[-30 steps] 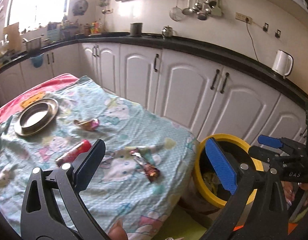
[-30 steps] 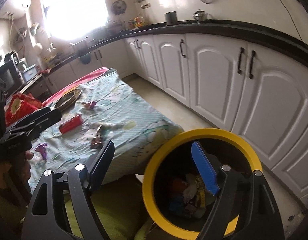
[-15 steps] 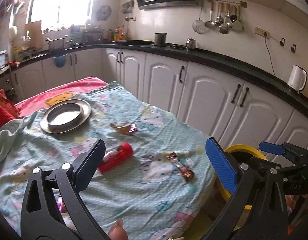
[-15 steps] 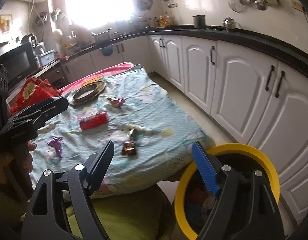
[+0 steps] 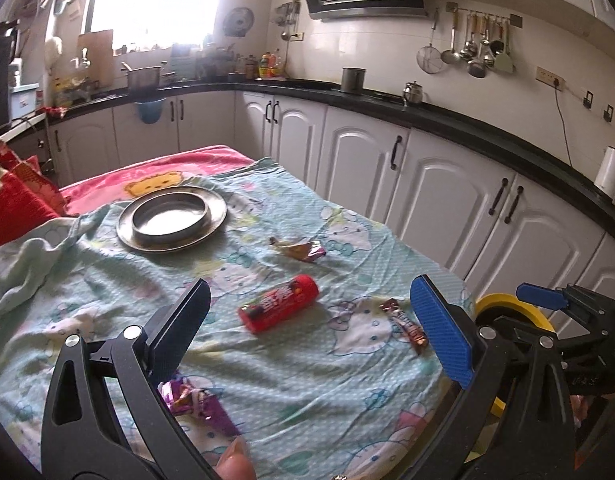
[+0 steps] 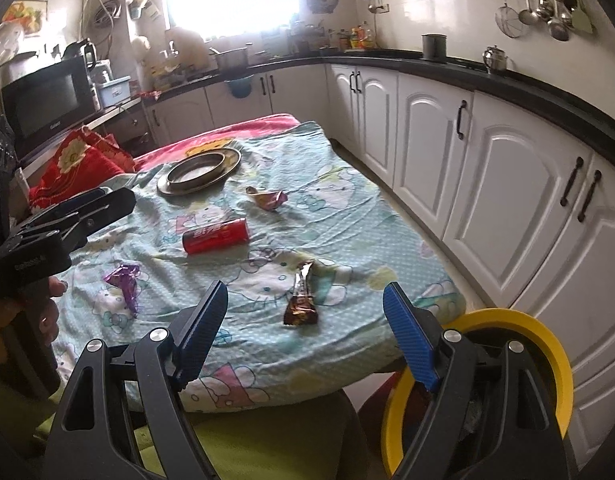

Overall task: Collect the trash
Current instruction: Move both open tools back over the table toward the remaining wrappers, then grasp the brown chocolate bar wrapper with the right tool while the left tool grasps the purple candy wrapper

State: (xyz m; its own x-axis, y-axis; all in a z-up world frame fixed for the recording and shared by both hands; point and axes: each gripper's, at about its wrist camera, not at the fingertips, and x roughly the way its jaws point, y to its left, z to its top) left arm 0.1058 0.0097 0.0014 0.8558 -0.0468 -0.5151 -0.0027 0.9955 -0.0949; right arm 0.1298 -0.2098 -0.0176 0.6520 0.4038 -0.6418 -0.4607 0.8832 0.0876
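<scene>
Both tongs stand spread and hold nothing: the left gripper (image 5: 307,328) and the right gripper (image 6: 305,324) hang over the table's near edge. Four pieces of trash lie on the cloth (image 5: 347,392): a red tube (image 5: 279,309), a brown wrapper (image 6: 301,300), a gold wrapper (image 5: 299,249) and a purple wrapper (image 6: 125,280) (half hidden in the left view). The right view shows more of the yellow bin (image 6: 547,344) beside the table.

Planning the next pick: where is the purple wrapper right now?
In the right wrist view the purple wrapper lies on the blue cloth's near left part, just below-left of the red can, close to the left gripper.
</scene>
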